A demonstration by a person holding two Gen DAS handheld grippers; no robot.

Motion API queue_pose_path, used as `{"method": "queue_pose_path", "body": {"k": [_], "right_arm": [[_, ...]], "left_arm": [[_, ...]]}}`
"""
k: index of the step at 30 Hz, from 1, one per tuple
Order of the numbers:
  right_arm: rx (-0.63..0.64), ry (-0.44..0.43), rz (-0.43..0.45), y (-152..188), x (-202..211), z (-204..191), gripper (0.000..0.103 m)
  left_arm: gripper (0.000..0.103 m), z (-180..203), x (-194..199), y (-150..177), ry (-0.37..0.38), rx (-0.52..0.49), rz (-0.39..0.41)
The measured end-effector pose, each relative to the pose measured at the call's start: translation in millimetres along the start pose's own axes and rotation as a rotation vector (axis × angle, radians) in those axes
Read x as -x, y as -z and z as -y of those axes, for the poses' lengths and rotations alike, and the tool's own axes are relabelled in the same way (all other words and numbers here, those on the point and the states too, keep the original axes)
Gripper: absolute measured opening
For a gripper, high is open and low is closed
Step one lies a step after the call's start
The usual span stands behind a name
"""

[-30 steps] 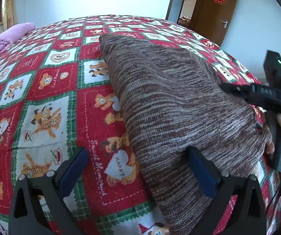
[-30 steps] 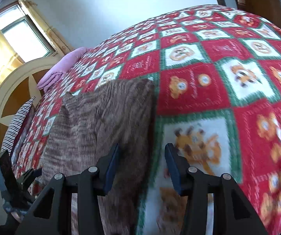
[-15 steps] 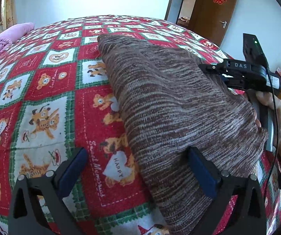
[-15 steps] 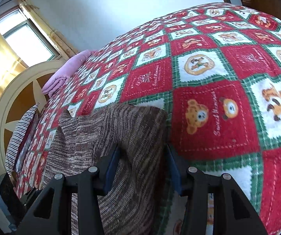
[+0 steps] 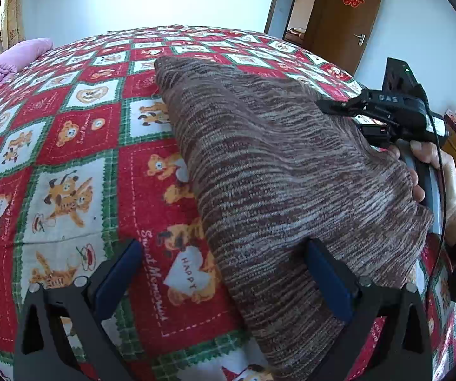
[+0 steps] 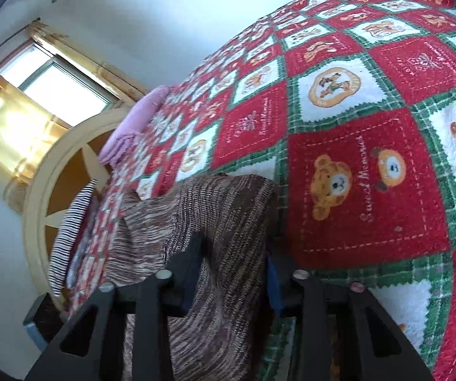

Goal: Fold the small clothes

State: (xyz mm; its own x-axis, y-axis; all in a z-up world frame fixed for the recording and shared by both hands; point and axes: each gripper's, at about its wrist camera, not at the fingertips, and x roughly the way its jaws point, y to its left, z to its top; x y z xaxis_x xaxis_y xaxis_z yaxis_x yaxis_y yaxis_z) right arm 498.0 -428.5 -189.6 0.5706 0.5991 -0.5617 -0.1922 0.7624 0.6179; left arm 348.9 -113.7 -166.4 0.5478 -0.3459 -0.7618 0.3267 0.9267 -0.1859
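- Between the closing jaws of the right gripper [image 6: 232, 273] sat a raised fold of the brown knit garment [image 5: 278, 171]; a second earlier they stood wider beside its edge.
- Left gripper [image 5: 224, 273] remained wide, empty.
- Garment lay along the quilt's [image 5: 69, 133] near edge; the next fold appeared ready.

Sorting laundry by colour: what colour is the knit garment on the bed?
Brown and beige marl streaks on the knit garment; clearest in the left wrist view.

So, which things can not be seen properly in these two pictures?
- Left wrist view: the right gripper fingers' tips lie behind the brown knit garment.
- Right wrist view: the garment's near end is cut off by the bottom edge.
- Both views: the kind of garment is unclear, folded.
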Motion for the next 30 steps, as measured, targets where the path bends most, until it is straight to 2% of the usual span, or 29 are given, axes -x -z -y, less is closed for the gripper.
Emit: {"method": "queue_pose_path", "body": {"k": [1,4,10,13,14,17,19,21,24,30], "right_arm": [[0.010,0.001,0.000,0.8,-0.4,-2.0,0.019],[0.049,0.010,-0.011,4.2,-5.2,-9.4,0.019],[0.045,0.022,-0.021,3.5,-13.2,-8.8,0.019],[0.039,0.026,-0.026,3.0,-17.0,-9.3,0.019],[0.042,0.036,-0.025,3.2,-17.1,-11.0,0.019],[0.009,0.039,-0.018,2.7,-12.0,-12.3,0.017],[0.004,0.040,-0.004,3.4,-8.6,-16.7,0.016],[0.008,0.033,0.019,5.1,-2.8,-23.1,0.016],[0.019,0.026,0.057,8.5,9.1,-35.6,0.015],[0.033,0.009,0.103,15.9,29.5,-61.2,0.013]], "left_arm": [[0.103,-0.2,-0.1,-0.1,0.001,0.000,0.000],[0.103,0.8,0.0,0.0,-0.002,-0.004,0.001],[0.103,2.2,0.0,0.0,-0.003,-0.011,0.000],[0.098,3.6,1.0,-0.6,0.006,-0.019,-0.001],[0.090,4.6,1.6,-1.1,0.015,-0.024,0.000],[0.055,12.4,6.1,-1.9,0.077,-0.057,-0.002],[0.048,19.1,8.4,-2.5,0.049,-0.082,0.004],[0.032,21.1,12.2,-2.6,0.031,-0.096,0.016],[0.026,19.1,19.5,-4.5,0.021,-0.094,0.011],[0.022,20.0,40.9,-4.7,0.013,-0.102,0.022]]}}
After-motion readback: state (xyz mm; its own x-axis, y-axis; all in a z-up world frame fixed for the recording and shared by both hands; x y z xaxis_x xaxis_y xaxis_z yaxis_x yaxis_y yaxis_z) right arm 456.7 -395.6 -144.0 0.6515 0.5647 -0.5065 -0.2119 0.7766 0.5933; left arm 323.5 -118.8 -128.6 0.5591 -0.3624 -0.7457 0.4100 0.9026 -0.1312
